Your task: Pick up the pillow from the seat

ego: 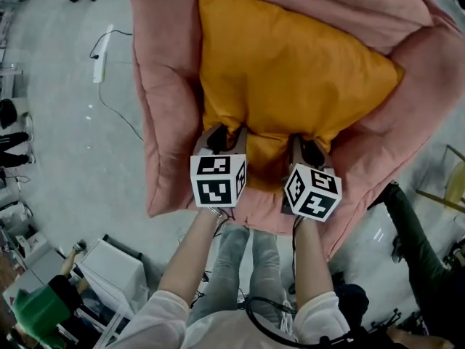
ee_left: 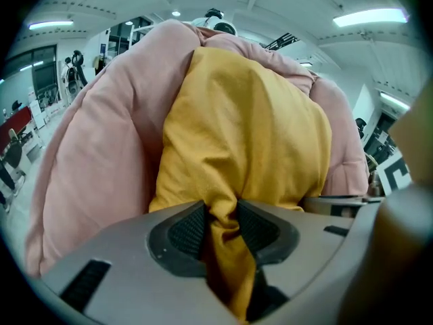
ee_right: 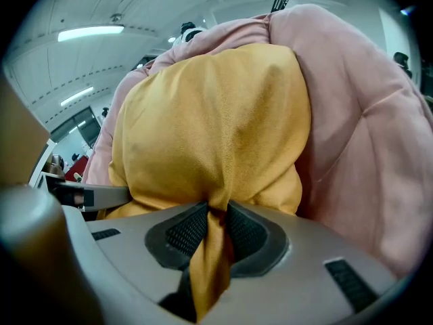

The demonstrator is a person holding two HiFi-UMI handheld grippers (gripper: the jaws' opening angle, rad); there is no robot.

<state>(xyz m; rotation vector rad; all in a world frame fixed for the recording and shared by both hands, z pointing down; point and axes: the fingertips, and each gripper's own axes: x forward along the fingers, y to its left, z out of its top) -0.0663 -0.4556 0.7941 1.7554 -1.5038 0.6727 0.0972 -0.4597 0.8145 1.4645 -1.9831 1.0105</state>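
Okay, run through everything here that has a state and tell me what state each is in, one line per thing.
pillow: lying on the seat, its near edge bunched at two spots.
seat: bearing the pillow, not yet cleared.
left gripper: shut on a fold of the pillow's edge.
right gripper: shut on another fold of the same edge.

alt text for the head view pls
The left gripper and right gripper each pinch the near edge of an orange pillow lying on a pink seat, seen from above. The person's arms reach in from the bottom.
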